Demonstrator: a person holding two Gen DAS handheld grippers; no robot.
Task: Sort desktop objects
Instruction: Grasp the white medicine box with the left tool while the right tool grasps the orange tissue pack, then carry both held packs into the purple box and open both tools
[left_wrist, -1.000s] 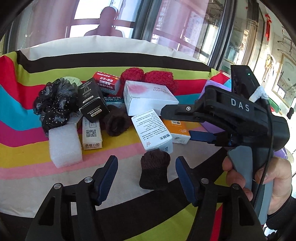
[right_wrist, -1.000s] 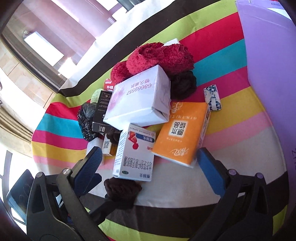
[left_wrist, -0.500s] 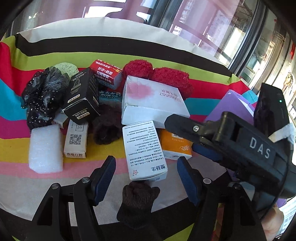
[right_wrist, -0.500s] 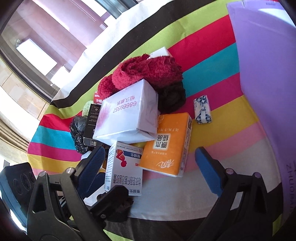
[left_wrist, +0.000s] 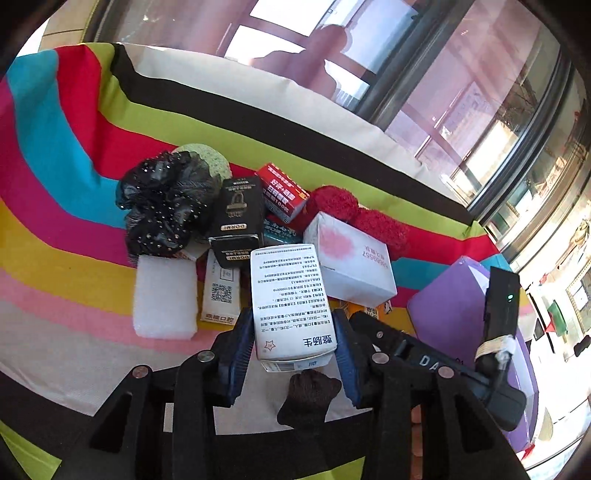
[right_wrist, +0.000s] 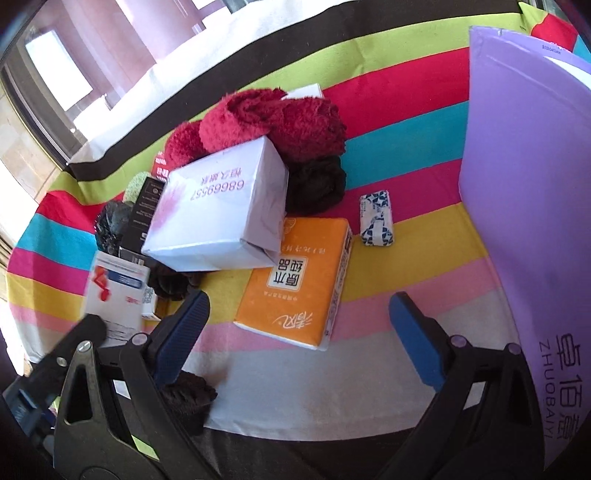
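My left gripper (left_wrist: 293, 332) has the white medicine box (left_wrist: 291, 302) between its blue pads, and the jaws are closing, pressing both long sides. The box tilts up off the striped cloth and shows blurred at the left of the right wrist view (right_wrist: 114, 295). A dark brown knitted piece (left_wrist: 308, 398) lies just below the box. My right gripper (right_wrist: 299, 299) stands open above the near end of the orange tissue pack (right_wrist: 295, 280), touching nothing.
A large white box (right_wrist: 221, 214) leans on the orange pack, with red fluffy pieces (right_wrist: 273, 125) behind. A purple folder (right_wrist: 524, 184) fills the right. A small blue-white packet (right_wrist: 376, 219), a black box (left_wrist: 238, 218), a foam block (left_wrist: 164, 295) and a black scrunchie (left_wrist: 162, 206) lie around.
My left gripper moved forward past the brown knitted piece, and its jaws closed onto the white medicine box and tipped it up. The right gripper stayed open and barely shifted.
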